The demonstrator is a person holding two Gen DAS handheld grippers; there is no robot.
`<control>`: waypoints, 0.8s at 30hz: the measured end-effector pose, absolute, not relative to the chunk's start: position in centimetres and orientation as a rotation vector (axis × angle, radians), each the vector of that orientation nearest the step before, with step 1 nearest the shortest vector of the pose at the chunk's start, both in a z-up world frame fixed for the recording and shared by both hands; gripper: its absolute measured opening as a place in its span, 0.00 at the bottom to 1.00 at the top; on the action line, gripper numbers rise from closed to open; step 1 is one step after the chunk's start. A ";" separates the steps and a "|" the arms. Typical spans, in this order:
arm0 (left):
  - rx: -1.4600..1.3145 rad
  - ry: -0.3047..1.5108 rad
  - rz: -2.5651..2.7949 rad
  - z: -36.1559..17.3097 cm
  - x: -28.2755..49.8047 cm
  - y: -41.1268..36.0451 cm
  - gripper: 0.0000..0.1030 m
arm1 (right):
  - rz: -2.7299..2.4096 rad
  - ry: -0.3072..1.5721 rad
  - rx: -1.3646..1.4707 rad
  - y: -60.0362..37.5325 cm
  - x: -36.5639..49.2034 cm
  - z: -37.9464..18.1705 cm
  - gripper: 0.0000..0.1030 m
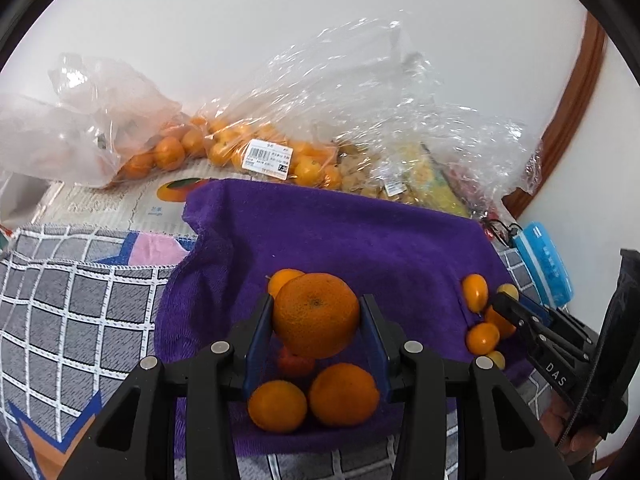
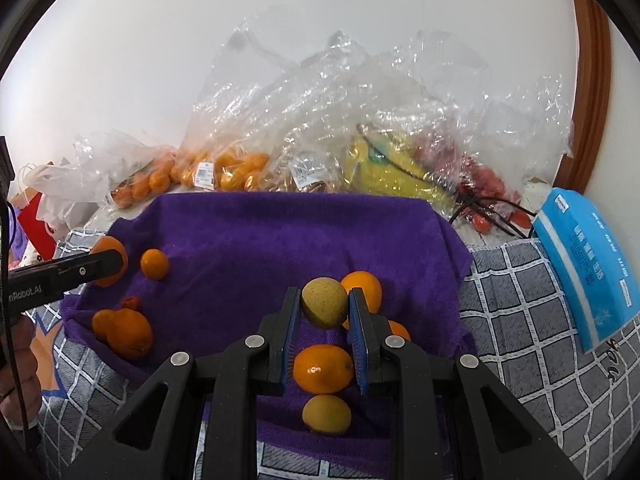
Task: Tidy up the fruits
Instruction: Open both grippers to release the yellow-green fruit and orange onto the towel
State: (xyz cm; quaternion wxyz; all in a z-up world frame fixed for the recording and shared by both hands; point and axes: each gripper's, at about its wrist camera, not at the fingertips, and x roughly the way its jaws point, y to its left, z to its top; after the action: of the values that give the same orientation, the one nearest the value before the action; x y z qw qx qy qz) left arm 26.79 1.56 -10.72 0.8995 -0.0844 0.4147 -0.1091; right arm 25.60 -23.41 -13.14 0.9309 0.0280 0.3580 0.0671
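My left gripper is shut on a large orange and holds it above the purple towel. Under it lie two oranges, a small reddish fruit and another orange behind. My right gripper is shut on a small yellow-green round fruit over a cluster of small orange and yellow fruits on the same towel. In the right wrist view the left gripper's finger crosses its orange at far left.
Clear plastic bags of oranges, bananas and red fruits are piled along the wall behind the towel. A blue packet lies at the right on the grey checked cloth. A brown wooden frame stands at far right.
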 end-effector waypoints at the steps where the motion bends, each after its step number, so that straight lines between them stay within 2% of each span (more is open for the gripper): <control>1: -0.177 0.864 -0.226 -10.9 27.0 1.6 0.40 | 0.134 0.737 0.058 -23.4 25.8 -13.4 0.23; 16: -0.155 0.912 -0.224 -13.4 27.9 0.9 0.40 | 0.112 0.725 -0.105 -21.1 25.5 -15.1 0.23; 24: -0.138 0.919 -0.227 -13.4 27.6 0.5 0.40 | 0.113 0.722 -0.054 -22.0 25.4 -14.8 0.23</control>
State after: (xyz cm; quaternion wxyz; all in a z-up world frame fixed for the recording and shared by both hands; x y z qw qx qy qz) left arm 27.62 0.48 -13.36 0.8877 -0.0665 0.4424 -0.1094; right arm 25.43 -22.03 -14.79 0.9336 -0.0266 0.3529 0.0553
